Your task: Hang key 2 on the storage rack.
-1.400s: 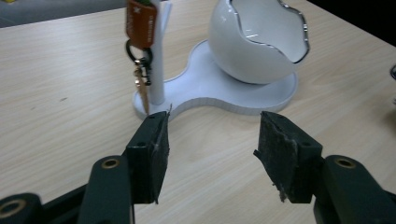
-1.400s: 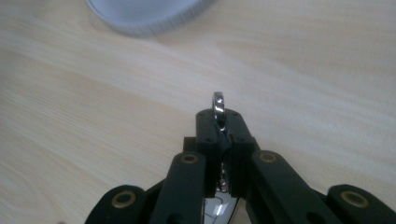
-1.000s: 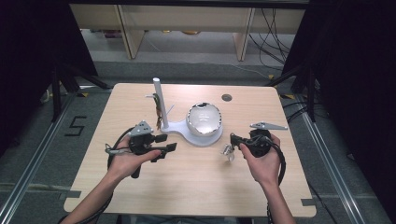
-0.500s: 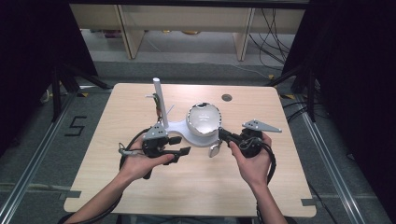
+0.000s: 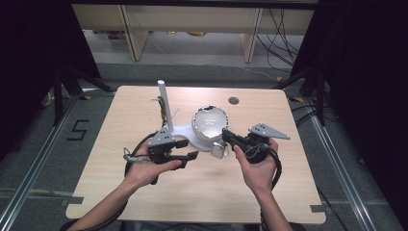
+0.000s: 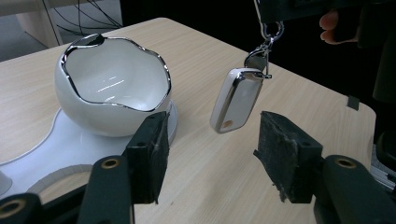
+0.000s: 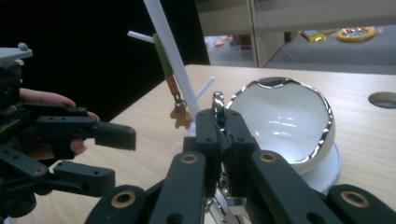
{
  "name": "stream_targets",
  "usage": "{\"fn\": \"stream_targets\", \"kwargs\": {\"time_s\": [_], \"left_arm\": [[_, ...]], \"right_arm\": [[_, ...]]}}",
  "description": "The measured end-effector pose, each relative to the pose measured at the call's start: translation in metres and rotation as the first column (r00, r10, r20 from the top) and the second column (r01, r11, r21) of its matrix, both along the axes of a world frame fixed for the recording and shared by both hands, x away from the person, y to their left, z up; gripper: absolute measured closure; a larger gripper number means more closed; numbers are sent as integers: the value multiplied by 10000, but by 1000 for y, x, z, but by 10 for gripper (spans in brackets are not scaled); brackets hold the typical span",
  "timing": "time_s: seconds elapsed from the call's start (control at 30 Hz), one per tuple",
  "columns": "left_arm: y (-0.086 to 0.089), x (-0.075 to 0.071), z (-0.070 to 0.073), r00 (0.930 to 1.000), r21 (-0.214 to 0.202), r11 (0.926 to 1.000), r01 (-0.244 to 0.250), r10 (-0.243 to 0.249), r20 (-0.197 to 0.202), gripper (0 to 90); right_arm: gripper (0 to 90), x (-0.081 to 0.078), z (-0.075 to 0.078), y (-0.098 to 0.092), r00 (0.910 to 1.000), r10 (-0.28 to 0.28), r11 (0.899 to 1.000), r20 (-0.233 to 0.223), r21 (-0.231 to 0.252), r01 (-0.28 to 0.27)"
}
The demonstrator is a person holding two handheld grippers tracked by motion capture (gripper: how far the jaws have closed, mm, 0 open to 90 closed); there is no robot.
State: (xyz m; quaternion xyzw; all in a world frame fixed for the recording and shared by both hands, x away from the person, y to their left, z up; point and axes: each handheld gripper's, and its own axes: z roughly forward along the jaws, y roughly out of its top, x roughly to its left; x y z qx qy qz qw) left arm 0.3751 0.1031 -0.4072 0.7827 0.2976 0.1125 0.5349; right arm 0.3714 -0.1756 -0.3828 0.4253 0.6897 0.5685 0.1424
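A white key fob [image 5: 219, 151] [image 6: 236, 100] hangs by its metal ring [image 7: 218, 105] from my right gripper [image 5: 226, 136] [image 7: 219, 126], which is shut on the ring. The fob dangles above the table, just in front of a white chrome-rimmed bowl [image 5: 210, 122] [image 6: 112, 84] [image 7: 280, 116]. My left gripper [image 5: 190, 149] [image 6: 210, 154] is open, jaws either side of the fob but short of it, not touching. The bowl sits on a white stand base [image 5: 185, 134] with an upright post [image 5: 162, 98] [image 7: 170, 51].
A small brown charm [image 7: 177, 112] on an olive and orange strap hangs from a peg on the post. A round cable hole [image 5: 234, 100] lies in the table's far right part. Bare wood stretches in front of both hands toward the near edge.
Both hands have moved in toward the middle. The right gripper carried the fob left, close to the bowl, and the left gripper slid right until its jaws face the fob.
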Motion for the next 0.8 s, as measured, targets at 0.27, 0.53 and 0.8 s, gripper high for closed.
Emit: {"fn": "stream_targets", "kwargs": {"time_s": [0.27, 0.53, 0.8], "left_arm": [[-9, -1, 0, 9993, -200, 9992, 353, -351, 92, 424], [-14, 2, 2, 9987, -721, 9964, 455, -437, 269, 466], [-20, 2, 6, 9975, -1038, 9925, 638, -604, 355, 483]], "right_arm": [[869, -1, 3, 15, 9986, 408, 9988, 348, 240, -416], [869, 0, 5, 25, 9961, 593, 9973, 661, 395, -620], [869, 0, 5, 32, 9947, 854, 9944, 571, 571, -887]]}}
